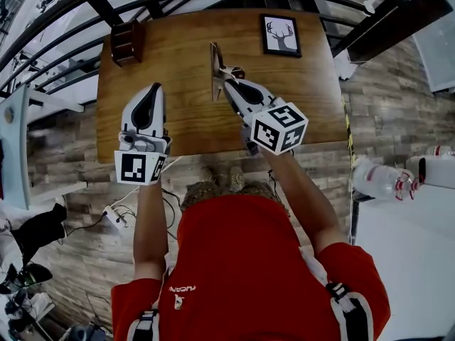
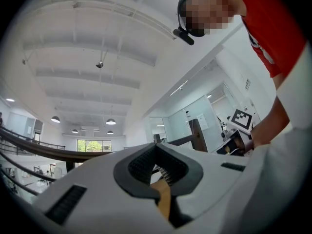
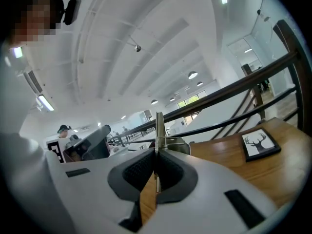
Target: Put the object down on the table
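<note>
**Head view.**
- You are clenching the right gripper on the object, a thin upright plate. It is standing over the far middle of the table, and whether its foot is touching the wood is not showing.
- The left gripper is hovering over the near left part of the table, pinched together on nothing.
- Risk: the plate is looking narrow at the base. If you are letting go before it is resting flat, it is likely tipping over, probably left onto bare wood.
- Risk: if you are swinging it right, it may be knocking the frame at the far right.
- A box is sitting at the far left corner, well apart.

**Left gripper view.**
- The pads are meeting with nothing between them, and only ceiling and lamps are showing beyond.

**Right gripper view.**
- The pads are pressing on the plate's edge, with a metal bracket just past them. A twist on release is likely dragging the plate askew.

**Surface and room.**
- The tabletop is looking smooth and varnished, so a skewed foot may be sliding.
- A railing is curving past the far side.
- Bottles are lying on the floor at the right.
</note>
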A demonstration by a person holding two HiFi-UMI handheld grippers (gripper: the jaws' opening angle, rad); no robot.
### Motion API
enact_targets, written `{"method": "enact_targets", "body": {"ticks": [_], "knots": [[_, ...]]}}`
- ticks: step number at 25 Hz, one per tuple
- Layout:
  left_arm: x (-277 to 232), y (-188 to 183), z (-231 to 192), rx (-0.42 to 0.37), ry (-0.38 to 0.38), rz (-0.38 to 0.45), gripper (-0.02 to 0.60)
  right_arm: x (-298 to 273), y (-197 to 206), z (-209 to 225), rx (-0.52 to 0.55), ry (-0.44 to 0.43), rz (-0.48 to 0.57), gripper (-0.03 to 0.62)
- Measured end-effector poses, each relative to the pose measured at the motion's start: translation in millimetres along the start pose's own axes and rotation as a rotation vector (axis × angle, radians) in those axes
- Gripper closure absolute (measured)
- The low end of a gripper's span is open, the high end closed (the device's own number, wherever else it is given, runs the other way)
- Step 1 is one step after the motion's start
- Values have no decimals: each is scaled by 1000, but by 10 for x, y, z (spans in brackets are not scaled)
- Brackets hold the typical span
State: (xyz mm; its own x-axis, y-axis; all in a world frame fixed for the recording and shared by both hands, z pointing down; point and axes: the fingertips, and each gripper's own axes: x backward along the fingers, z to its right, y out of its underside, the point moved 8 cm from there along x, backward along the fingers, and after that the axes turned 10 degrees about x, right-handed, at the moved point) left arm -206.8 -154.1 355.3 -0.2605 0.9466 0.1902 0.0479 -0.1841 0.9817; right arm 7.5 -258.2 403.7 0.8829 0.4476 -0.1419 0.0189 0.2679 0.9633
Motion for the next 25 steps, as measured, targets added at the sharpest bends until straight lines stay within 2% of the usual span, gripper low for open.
{"method": "enact_targets", "body": {"ticks": [10,16,25], "knots": [[-132,235,-244,47,56,-21,572,-478,424,249,-212,63,-116,568],[-182,381,-331,59,72,-53,572,-698,698,466,-273,78,-201,568],[-182,495,-383,70,74,-95,572,-914,1028,689,-471,49,-300,568]]}}
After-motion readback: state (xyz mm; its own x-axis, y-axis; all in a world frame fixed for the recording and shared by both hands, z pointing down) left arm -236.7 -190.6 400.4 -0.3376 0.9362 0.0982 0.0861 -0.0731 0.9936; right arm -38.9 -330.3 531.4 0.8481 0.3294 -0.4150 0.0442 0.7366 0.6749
